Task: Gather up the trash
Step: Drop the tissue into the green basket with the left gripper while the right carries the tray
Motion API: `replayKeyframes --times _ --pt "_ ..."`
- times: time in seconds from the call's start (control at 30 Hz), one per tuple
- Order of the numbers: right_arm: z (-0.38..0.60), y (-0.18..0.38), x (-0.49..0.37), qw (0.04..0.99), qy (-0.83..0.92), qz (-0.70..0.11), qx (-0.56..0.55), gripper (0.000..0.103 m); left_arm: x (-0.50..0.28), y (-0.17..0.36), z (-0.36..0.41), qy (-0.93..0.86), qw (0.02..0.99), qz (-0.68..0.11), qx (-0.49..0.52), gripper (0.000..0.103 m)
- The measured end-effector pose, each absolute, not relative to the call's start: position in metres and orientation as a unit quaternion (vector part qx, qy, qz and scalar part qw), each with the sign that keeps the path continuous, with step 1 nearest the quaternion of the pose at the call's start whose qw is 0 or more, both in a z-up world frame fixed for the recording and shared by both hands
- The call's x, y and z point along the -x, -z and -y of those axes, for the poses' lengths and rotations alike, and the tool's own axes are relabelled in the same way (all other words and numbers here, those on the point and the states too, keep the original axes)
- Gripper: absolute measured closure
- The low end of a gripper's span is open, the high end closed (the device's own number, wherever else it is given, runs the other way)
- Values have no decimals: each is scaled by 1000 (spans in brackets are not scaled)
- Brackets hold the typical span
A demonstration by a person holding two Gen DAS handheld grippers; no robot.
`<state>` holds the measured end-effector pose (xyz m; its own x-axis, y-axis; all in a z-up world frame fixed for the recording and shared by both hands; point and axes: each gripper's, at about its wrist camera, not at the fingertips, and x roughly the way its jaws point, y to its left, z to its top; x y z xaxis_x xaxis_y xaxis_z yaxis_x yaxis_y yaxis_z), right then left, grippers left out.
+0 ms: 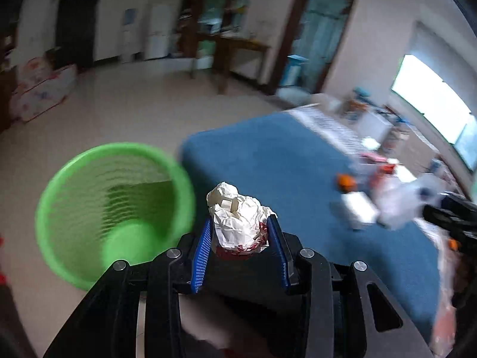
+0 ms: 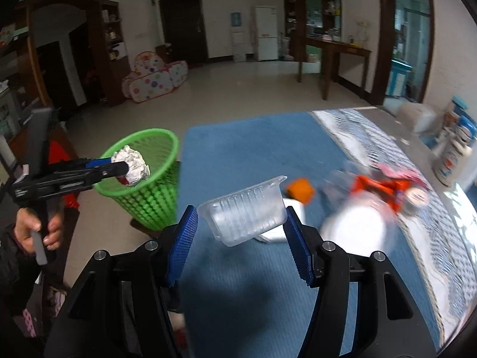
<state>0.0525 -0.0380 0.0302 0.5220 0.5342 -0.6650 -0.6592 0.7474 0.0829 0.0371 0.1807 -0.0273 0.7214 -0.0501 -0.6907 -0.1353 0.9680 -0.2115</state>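
A crumpled white paper ball [image 1: 235, 217] with red print is pinched between the blue pads of my left gripper [image 1: 240, 223], which is shut on it. In the right wrist view, the left gripper [image 2: 119, 167] holds that ball [image 2: 134, 165] over the rim of the green mesh basket [image 2: 149, 149]. The basket [image 1: 89, 185] stands on the floor left of the table. My right gripper [image 2: 240, 211] is shut on a clear ribbed plastic tray [image 2: 247, 214], held tilted above the blue cloth [image 2: 238, 149].
More litter lies on the cloth at the right: an orange piece [image 2: 299, 189], a red wrapper [image 2: 378, 188], a white bag [image 2: 354, 223] and a white box [image 1: 357, 208]. Bottles [image 2: 453, 155] stand at the far right. A wooden side table [image 2: 331, 47] and a dotted play tent [image 2: 152, 77] stand on the tiled floor.
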Motion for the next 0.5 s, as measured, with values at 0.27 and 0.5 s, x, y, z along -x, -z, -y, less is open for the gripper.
replayKeyframes --times 0.27,0.5 --pt "-41 -24 -57 846 -384 -360 89 44 -54 73 -267 -99 887 -424 151 60" --pt "-99 -16 -64 826 -413 -373 82 44 -46 83 -312 -118 880 -422 182 34"
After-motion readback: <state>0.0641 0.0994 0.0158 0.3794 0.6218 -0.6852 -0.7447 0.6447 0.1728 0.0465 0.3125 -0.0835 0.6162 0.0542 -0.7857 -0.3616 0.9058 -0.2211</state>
